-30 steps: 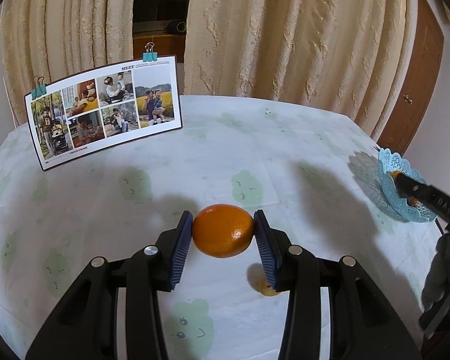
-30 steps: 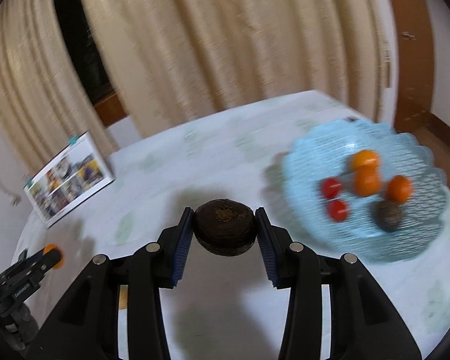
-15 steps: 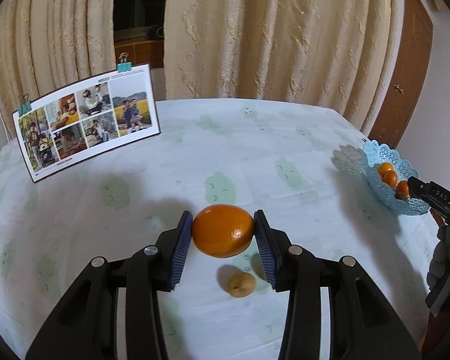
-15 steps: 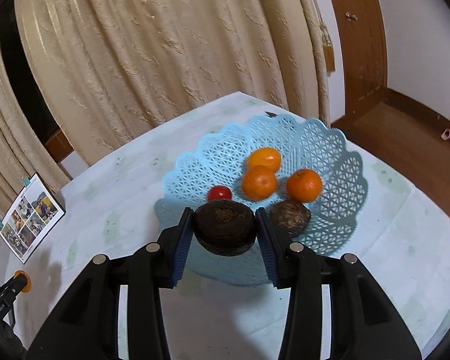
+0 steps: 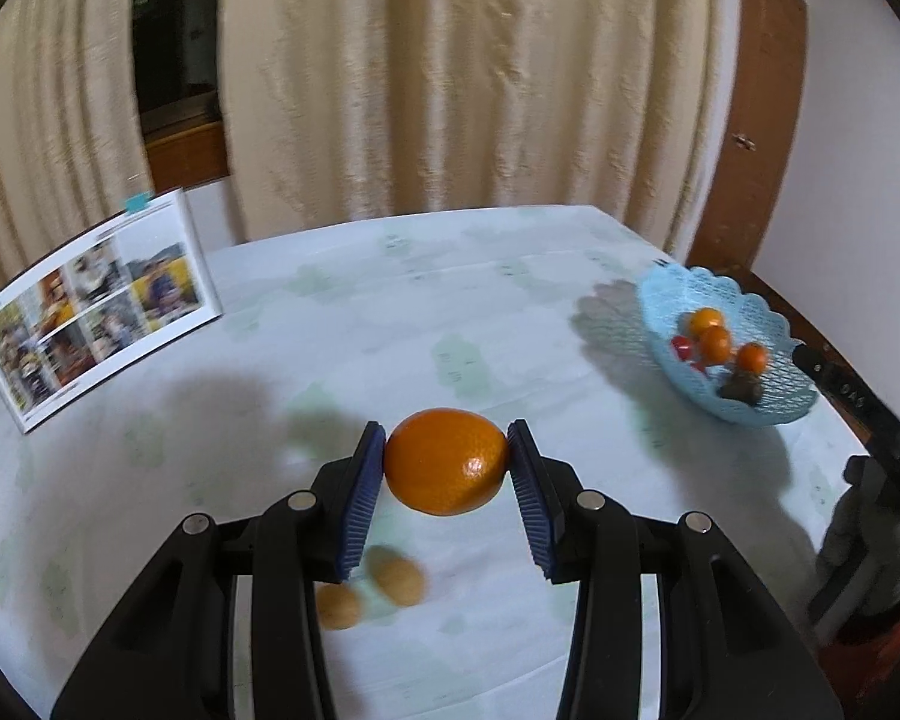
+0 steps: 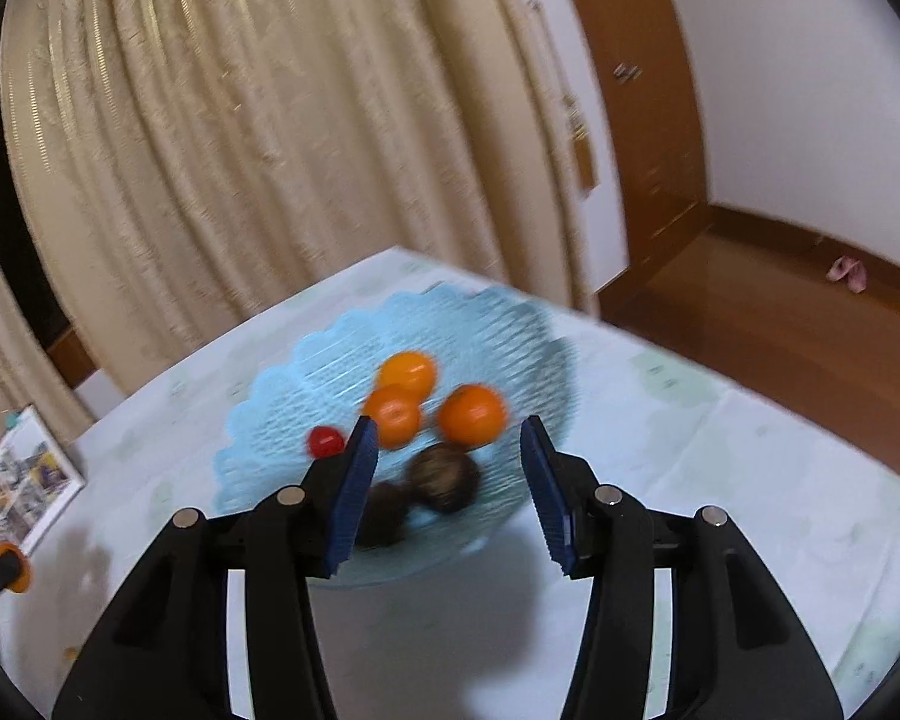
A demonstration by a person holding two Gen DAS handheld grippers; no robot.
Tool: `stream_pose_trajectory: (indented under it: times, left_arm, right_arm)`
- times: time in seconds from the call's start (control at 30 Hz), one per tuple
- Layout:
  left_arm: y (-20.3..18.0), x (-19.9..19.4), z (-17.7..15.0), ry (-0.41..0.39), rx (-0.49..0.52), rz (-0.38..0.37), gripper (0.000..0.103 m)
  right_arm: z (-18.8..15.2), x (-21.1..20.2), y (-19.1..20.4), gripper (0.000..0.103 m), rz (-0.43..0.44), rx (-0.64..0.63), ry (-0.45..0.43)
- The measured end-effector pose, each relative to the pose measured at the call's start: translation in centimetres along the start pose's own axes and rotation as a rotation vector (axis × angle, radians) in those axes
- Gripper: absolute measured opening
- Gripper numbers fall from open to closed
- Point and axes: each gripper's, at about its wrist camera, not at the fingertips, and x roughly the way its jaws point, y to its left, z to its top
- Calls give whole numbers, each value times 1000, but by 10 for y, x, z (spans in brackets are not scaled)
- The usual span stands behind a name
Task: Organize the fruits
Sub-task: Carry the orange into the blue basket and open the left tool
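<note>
My left gripper is shut on a large orange, held above the tablecloth. Two small tan fruits lie on the cloth below it. The light blue lattice basket stands at the table's right edge. My right gripper hangs over the near side of the basket, its jaws opening with nothing between the pads. Below them two dark brown fruits lie in the basket, along with three oranges and a red tomato.
A photo board held by clips stands at the table's back left. Beige curtains hang behind the table. A wooden door and wooden floor lie past the right edge, close to the basket.
The right gripper's jaws parted and the dark brown fruit left them; it now lies in the basket. The left gripper carried the orange rightward, bringing the basket further into its view.
</note>
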Motion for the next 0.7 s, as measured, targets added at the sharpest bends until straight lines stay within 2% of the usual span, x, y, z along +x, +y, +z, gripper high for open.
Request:
stream_pose_trajectory:
  times: [0.13, 0.3, 0.7]
  left_arm:
    - [-36, 12, 12, 6, 45, -54, 42]
    - [-79, 28, 27, 7, 101, -102, 43]
    - [-154, 71, 45, 33, 193, -193, 42]
  right_arm:
    - [-7, -8, -10, 51, -63, -8, -69]
    - [-11, -16, -11, 51, -64, -12, -107]
    - [-9, -15, -11, 53, -43, 4, -102]
